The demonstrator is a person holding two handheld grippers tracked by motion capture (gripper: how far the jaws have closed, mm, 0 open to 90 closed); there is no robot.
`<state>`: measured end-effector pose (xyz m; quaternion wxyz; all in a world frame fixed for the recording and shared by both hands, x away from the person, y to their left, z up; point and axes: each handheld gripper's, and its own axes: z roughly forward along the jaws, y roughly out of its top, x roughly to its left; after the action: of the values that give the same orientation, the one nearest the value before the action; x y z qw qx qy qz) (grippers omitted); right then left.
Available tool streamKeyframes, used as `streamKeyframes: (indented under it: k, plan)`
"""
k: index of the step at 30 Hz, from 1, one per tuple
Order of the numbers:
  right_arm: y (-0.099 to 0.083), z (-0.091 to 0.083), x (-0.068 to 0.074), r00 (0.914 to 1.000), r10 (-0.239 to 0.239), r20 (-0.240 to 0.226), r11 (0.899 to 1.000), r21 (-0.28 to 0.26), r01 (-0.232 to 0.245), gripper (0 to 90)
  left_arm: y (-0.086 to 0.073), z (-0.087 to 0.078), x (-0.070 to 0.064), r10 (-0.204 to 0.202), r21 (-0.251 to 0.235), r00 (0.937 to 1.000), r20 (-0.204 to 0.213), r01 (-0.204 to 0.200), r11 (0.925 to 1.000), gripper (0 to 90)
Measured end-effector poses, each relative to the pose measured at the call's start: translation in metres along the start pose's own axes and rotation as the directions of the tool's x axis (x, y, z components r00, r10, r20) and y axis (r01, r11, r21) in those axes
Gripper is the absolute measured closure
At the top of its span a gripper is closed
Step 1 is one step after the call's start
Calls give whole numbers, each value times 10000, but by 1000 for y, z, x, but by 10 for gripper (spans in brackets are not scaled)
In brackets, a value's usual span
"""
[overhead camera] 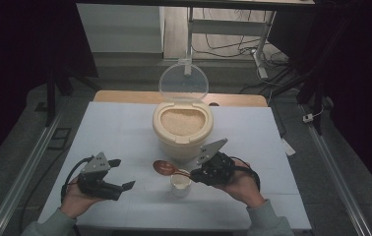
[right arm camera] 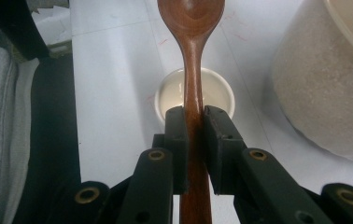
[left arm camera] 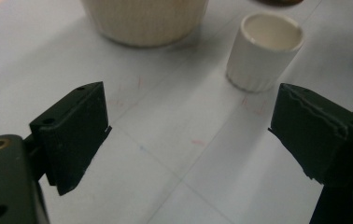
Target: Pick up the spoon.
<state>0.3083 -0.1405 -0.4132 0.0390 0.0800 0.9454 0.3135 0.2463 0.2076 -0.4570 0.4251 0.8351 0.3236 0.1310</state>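
Note:
A brown wooden spoon (overhead camera: pixel 166 168) (right arm camera: pixel 193 56) is clamped by its handle in my right gripper (overhead camera: pixel 194 173) (right arm camera: pixel 194 121), its bowl held out to the left above the table. Just below the handle stands a small white ribbed cup (overhead camera: pixel 180 183) (left arm camera: pixel 264 51) (right arm camera: pixel 174 95); its inside looks pale and I cannot tell whether it holds anything. Behind them a cream rice bin (overhead camera: pixel 182 129) (left arm camera: pixel 144 21) (right arm camera: pixel 324 79) stands with its clear lid (overhead camera: pixel 183 82) raised and rice showing inside. My left gripper (overhead camera: pixel 121 173) (left arm camera: pixel 188 126) hovers open at the front left, jaws wide apart and pointed toward the cup.
The white table (overhead camera: pixel 120 128) has bare room left and right of the bin. A wooden board edge (overhead camera: pixel 125 96) lies behind it. Metal rails (overhead camera: pixel 26 167) run along both sides of the table, and a desk frame with cables (overhead camera: pixel 233 44) stands beyond.

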Motion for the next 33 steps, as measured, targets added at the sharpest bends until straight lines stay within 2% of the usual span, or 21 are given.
streamKeyframes:
  k: [3, 7, 13, 16, 21, 25, 28, 33]
  plan:
    - [0, 1, 0, 10000, -14, -15, 10000, -14, 14, 803, 8, 2, -3, 211, 30, 9998, 47, -211, 9998, 114]
    - [0, 1, 0, 10000, -67, 18, 10000, 21, 67, 804, 21, 5, -11, 718, 182, 9972, 215, -722, 9972, 115]
    - [2, 1, 3, 9997, -243, 19, 9997, -86, 243, 803, 45, 9, -25, 1515, 127, 9877, 383, -1521, 9883, 138]
    - [4, 2, 4, 9995, -328, -17, 9995, -37, 328, 804, 56, 14, -29, 1774, 134, 9826, 544, -1783, 9839, 148]
    - [5, 5, 6, 9993, -379, -58, 9993, 29, 379, 803, 68, 26, -36, 2299, 503, 9687, 933, -2352, 9706, 171]
    - [6, 5, 6, 9989, -456, -95, 9990, 8, 456, 803, 78, 35, -43, 2736, 650, 9532, 1284, -2834, 9568, 196]
    - [7, 7, 8, 9989, -462, -124, 9989, 42, 462, 804, 85, 42, -48, 2963, 738, 9439, 1459, -3091, 9482, 215]
    - [8, 9, 9, 9983, -564, -149, 9984, 98, 565, 803, 92, 54, -55, 3331, 1007, 9237, 1891, -3557, 9291, 261]
